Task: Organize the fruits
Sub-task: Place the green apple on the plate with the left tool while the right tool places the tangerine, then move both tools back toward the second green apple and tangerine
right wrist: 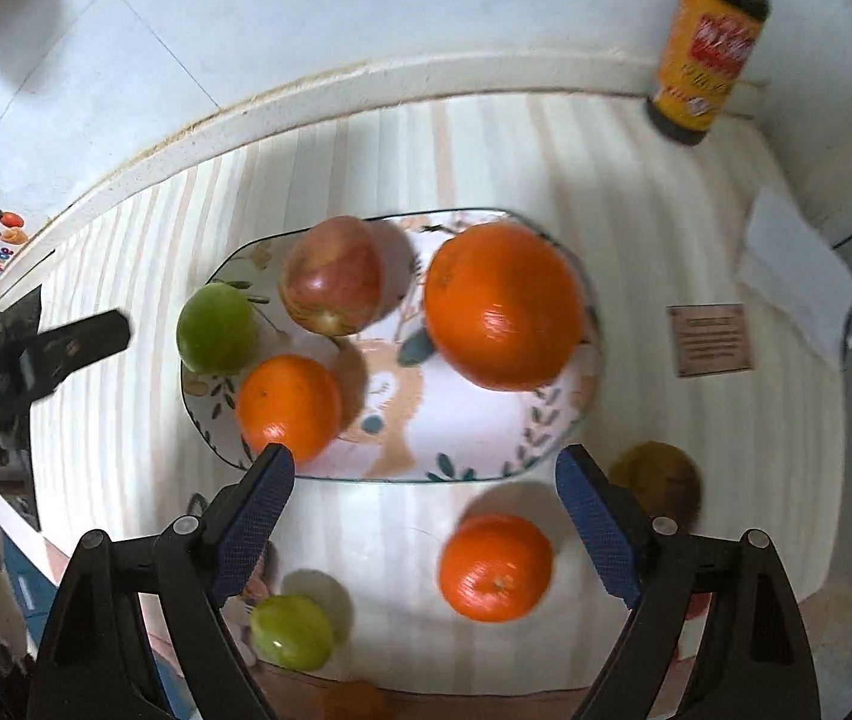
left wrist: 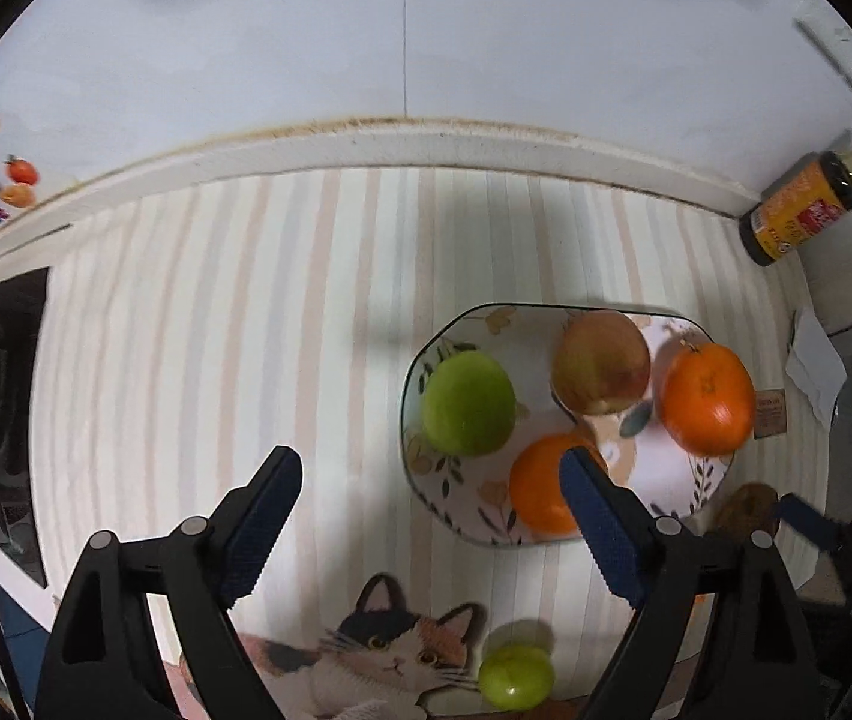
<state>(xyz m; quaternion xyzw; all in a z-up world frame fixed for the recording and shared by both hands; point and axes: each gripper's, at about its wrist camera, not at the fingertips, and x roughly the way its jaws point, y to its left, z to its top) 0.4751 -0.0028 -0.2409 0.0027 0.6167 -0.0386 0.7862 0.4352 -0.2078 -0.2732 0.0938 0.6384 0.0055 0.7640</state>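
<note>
Both hand-held grippers, left [left wrist: 429, 501] and right [right wrist: 425, 501], hang wide open, empty. Four fruits on the plate [right wrist: 462, 468]; loose orange [right wrist: 495, 567] and lime [right wrist: 290, 630] on the counter could roll if nudged.

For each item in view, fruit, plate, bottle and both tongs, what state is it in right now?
Plate: on the mat, holding four fruits.
Big orange: on plate.
Red apple: on plate.
Green apple: at the plate's edge.
Small orange: on plate.
Loose orange: on mat.
Small green fruit: on mat.
Brown fruit: on mat.
Bottle: upright, capped.
Left tongs: open, empty.
Right tongs: open, empty.
</note>
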